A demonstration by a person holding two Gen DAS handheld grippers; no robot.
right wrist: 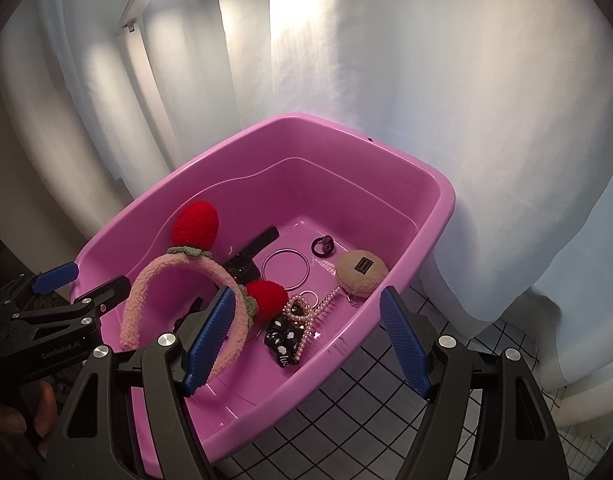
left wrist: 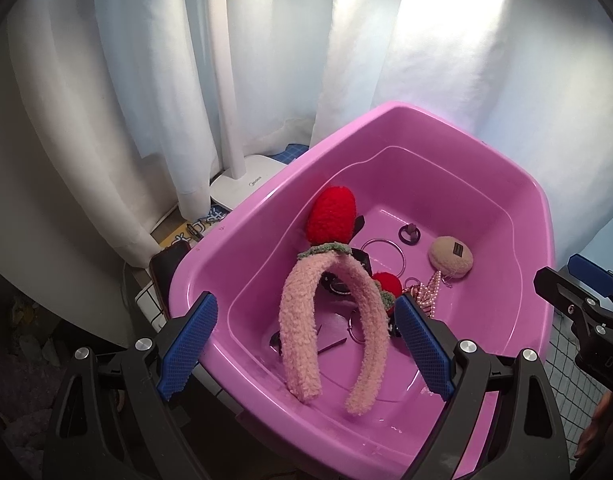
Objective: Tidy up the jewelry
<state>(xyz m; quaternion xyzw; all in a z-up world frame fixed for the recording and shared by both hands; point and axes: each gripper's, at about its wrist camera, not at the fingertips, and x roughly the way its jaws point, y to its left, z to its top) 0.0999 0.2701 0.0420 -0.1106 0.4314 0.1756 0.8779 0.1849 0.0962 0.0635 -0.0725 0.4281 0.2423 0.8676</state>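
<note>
A pink plastic tub (left wrist: 518,216) (right wrist: 438,216) holds the jewelry. In it lie a fuzzy pink headband (left wrist: 302,320) (right wrist: 146,292) with two red strawberries (left wrist: 330,216) (right wrist: 196,220), a beige puff (left wrist: 450,258) (right wrist: 360,272), a silver bangle (left wrist: 384,254) (right wrist: 285,270), a pearl string (left wrist: 430,294) (right wrist: 306,312), a dark ring (left wrist: 409,234) (right wrist: 322,245) and a black printed scrunchie (right wrist: 284,340). My left gripper (left wrist: 308,344) is open above the tub's near rim, over the headband. My right gripper (right wrist: 306,340) is open, straddling the tub's right wall.
White curtains hang behind the tub. A white lamp base (left wrist: 246,184) and a phone (left wrist: 166,268) sit left of the tub. The tub stands on a black-and-white grid cloth (right wrist: 370,412). Each gripper shows at the other view's edge (left wrist: 578,296) (right wrist: 66,292).
</note>
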